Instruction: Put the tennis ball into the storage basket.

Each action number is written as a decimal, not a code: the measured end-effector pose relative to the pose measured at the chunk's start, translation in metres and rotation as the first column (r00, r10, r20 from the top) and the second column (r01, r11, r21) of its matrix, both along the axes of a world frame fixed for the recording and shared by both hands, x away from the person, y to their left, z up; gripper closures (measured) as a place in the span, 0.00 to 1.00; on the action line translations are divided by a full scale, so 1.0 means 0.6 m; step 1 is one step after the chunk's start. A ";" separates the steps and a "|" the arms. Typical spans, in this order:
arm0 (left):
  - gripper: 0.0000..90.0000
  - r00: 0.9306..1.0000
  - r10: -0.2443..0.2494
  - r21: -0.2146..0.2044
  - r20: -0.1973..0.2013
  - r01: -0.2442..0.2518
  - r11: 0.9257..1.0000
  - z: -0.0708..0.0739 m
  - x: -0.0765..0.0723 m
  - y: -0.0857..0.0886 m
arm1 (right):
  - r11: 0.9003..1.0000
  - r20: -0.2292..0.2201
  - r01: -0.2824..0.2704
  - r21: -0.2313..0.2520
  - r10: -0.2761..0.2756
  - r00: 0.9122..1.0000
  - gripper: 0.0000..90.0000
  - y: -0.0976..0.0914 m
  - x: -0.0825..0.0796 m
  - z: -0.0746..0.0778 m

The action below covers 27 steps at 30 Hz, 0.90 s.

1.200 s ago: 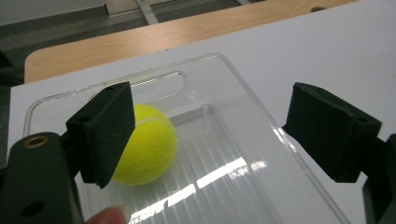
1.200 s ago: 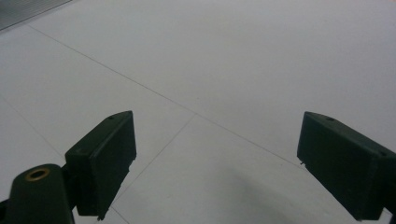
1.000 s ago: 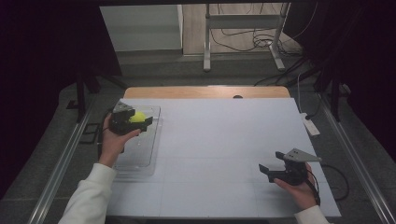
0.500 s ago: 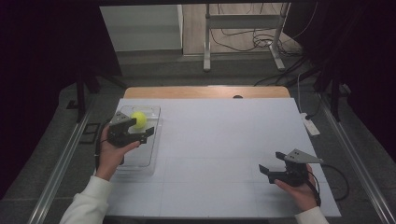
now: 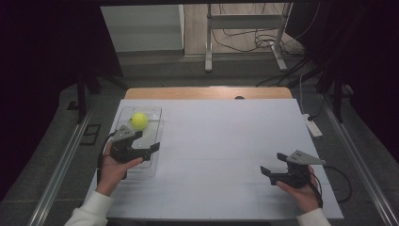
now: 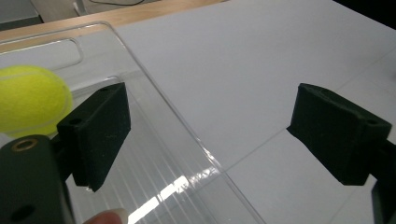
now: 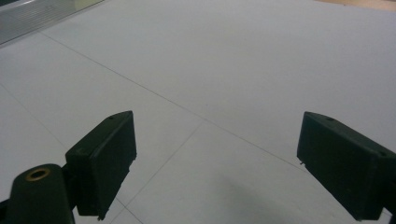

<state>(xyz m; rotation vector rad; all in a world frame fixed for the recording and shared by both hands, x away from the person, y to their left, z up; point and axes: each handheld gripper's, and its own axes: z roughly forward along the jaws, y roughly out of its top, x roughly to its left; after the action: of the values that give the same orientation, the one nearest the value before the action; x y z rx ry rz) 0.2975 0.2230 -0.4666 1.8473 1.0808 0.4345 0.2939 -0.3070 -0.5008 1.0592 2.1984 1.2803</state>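
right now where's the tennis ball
The tennis ball lies in the far end of the clear plastic tray at the table's left side in the high view, just beyond the open left gripper and apart from its jaws.

High view overlooks table [image 5: 226, 141]; tongs cameras skim it closely

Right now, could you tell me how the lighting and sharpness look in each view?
High view: white table lit, surroundings nearly black. Left gripper view: glare streaks on the clear tray, tennis ball slightly soft. Right gripper view: even light, faint shadow between the jaws.
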 end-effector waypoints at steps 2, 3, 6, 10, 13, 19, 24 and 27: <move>0.15 1.000 -0.011 0.000 0.000 0.011 1.000 -0.003 -0.007 -0.004 | 1.000 0.000 0.000 0.001 0.000 1.000 0.14 0.000 0.000 0.000; 0.15 1.000 -0.019 0.000 0.003 0.019 1.000 -0.004 -0.011 -0.005 | 1.000 0.000 0.000 0.001 0.000 1.000 0.14 0.000 0.000 0.000; 0.15 0.999 -0.036 -0.004 0.006 0.036 0.999 -0.011 -0.020 -0.009 | 1.000 0.000 0.002 0.002 -0.002 1.000 0.14 -0.001 -0.001 0.001; 0.15 0.999 -0.052 -0.007 0.005 0.052 0.999 -0.023 -0.033 -0.013 | 1.000 0.000 0.000 0.009 0.000 1.000 0.14 -0.002 -0.001 0.001; 0.15 0.998 -0.063 0.000 0.001 0.063 0.998 -0.031 -0.039 -0.014 | 1.000 0.009 -0.005 0.012 0.005 1.000 0.14 -0.001 -0.002 0.002; 0.14 0.998 -0.067 0.002 0.001 0.067 0.998 -0.044 -0.050 -0.014 | 1.000 0.006 -0.014 0.012 0.013 1.000 0.14 -0.001 -0.002 0.002; 0.15 0.998 -0.064 0.038 0.002 0.064 0.997 -0.053 -0.058 -0.017 | 1.000 0.002 -0.027 0.012 0.027 1.000 0.14 0.001 -0.001 0.001; 0.15 0.998 -0.065 0.040 0.004 0.065 0.997 -0.055 -0.058 -0.017 | 0.999 0.004 -0.032 0.011 0.032 0.999 0.14 0.002 -0.002 0.001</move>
<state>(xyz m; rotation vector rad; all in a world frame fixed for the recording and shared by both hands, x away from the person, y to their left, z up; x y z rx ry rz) 0.2624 0.2125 -0.4996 1.9101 1.0118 0.4257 0.2928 -0.3058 -0.5002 1.0295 2.2164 1.3087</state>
